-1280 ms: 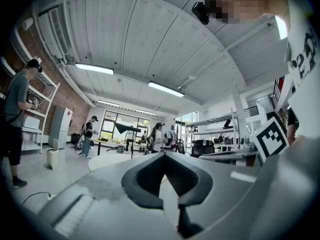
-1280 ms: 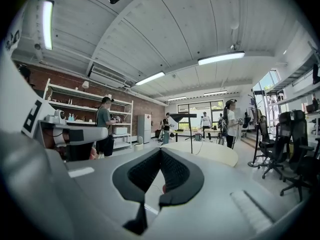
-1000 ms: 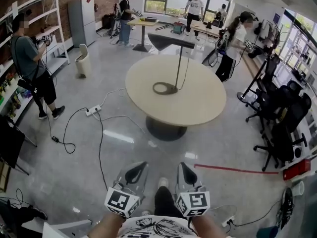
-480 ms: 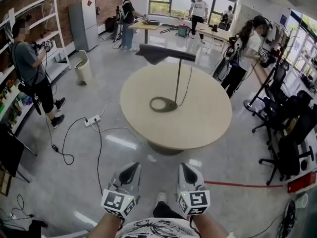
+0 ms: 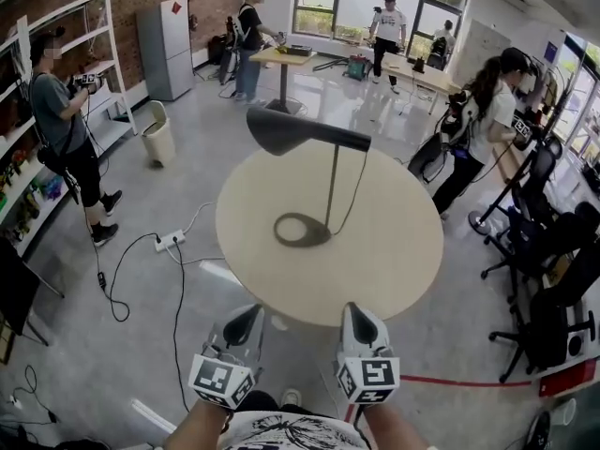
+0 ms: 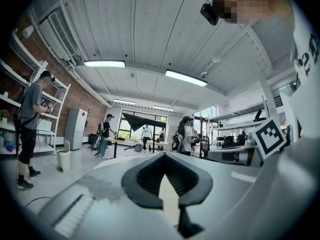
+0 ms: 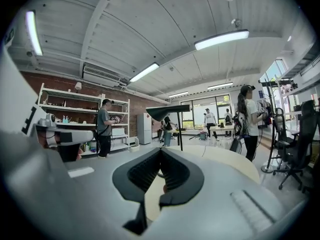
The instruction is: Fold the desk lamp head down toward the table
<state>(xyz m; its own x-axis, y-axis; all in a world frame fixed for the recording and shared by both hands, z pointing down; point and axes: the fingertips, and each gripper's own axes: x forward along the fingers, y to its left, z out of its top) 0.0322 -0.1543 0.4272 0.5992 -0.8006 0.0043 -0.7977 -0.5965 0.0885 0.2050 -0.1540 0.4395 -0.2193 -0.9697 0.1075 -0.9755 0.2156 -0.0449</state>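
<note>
Holding left gripper and right gripper at 6 o'clock, fingers together, empty, short of counter. Desk lamp mid-counter at 12, head raised level. We should close in, part fingers, pin base, press head down slowly.

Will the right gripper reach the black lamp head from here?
Probably not: the right gripper sits at the round beige table's near edge, the black lamp head far beyond. Nothing blocks it.
</note>
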